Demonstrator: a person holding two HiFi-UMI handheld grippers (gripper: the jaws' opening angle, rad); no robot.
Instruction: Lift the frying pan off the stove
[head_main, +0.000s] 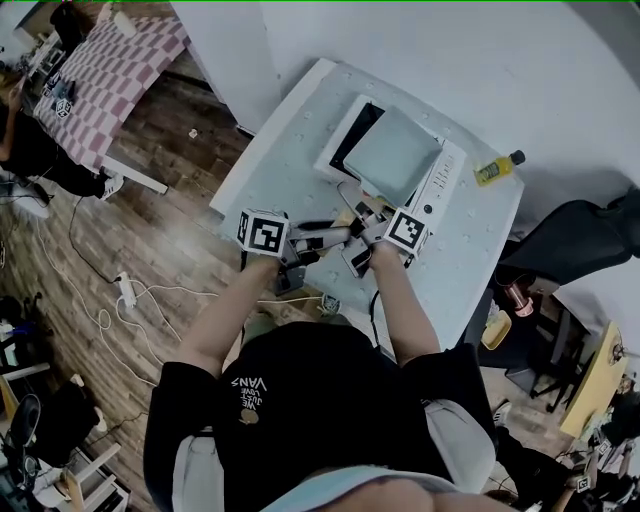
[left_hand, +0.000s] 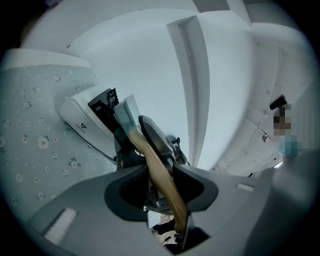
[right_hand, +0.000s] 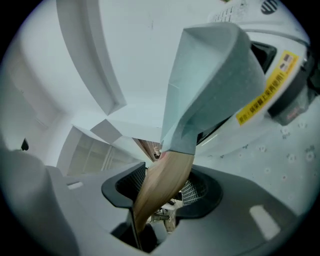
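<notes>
With the left tool (left_hand: 161, 182) and right tool (right_hand: 161, 192) both clamped partway closed on its one wooden handle (left_hand: 150, 155), the square frying pan (head_main: 392, 155) hangs over the induction stove (head_main: 440, 188) on the worktop (head_main: 300, 130), so this end-heavy hold could let it twist, dip and clip the stove.

White print on the person's black T-shirt (head_main: 300, 365) reads VANS, upside down; the yellow sticker (right_hand: 267, 92) on the white stove (right_hand: 290, 35) is too small to read.

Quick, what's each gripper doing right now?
Left gripper: jaws closed on the wooden handle of the frying pan.
Right gripper: jaws closed on the same handle, nearer the pan.
</notes>
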